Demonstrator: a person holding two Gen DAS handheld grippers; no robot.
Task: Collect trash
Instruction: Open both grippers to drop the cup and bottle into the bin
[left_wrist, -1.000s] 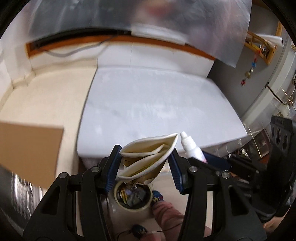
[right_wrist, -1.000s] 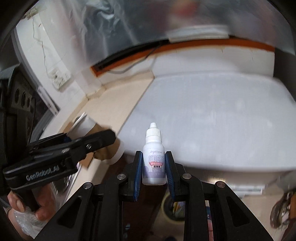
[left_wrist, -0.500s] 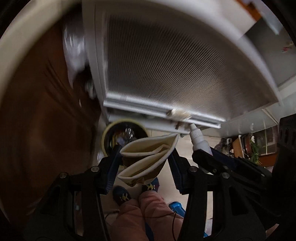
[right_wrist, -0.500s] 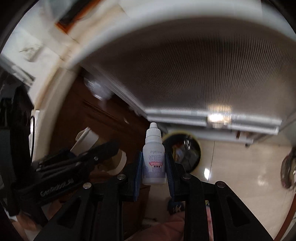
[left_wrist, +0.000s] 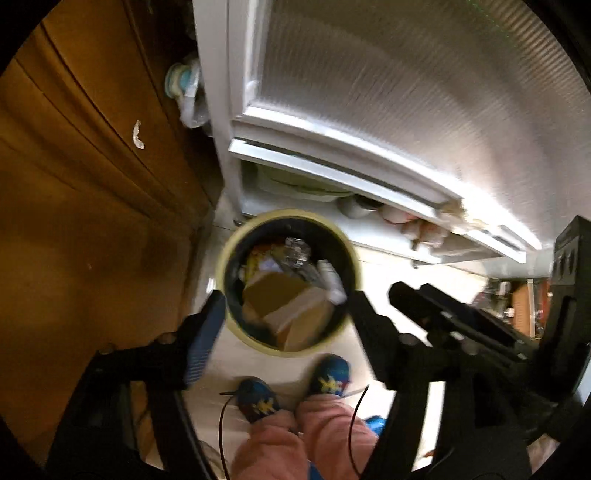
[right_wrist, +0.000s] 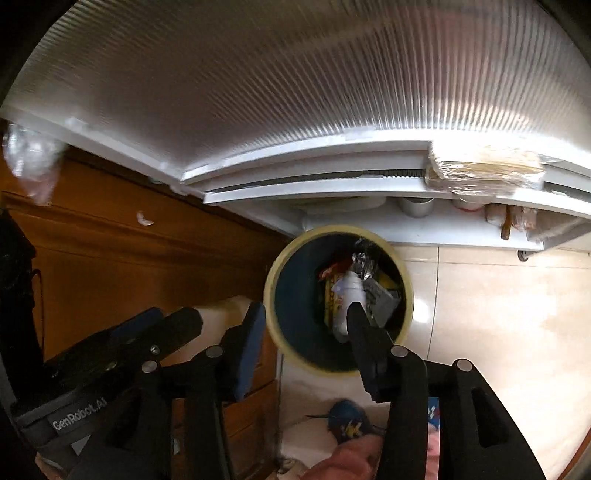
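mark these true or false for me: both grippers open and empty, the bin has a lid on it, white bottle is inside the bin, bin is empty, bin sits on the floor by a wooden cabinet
1. Both grippers are open with nothing between their fingers. True: the left gripper and the right gripper have just been opening, and each is empty.
2. The bin has a lid on it. False: the bin is open-topped.
3. The white bottle is inside the bin. True: the white bottle is among the trash.
4. The bin is empty. False: it holds crumpled brown paper, wrappers and the bottle.
5. The bin sits on the floor by a wooden cabinet. True: the wooden cabinet stands just beside it.
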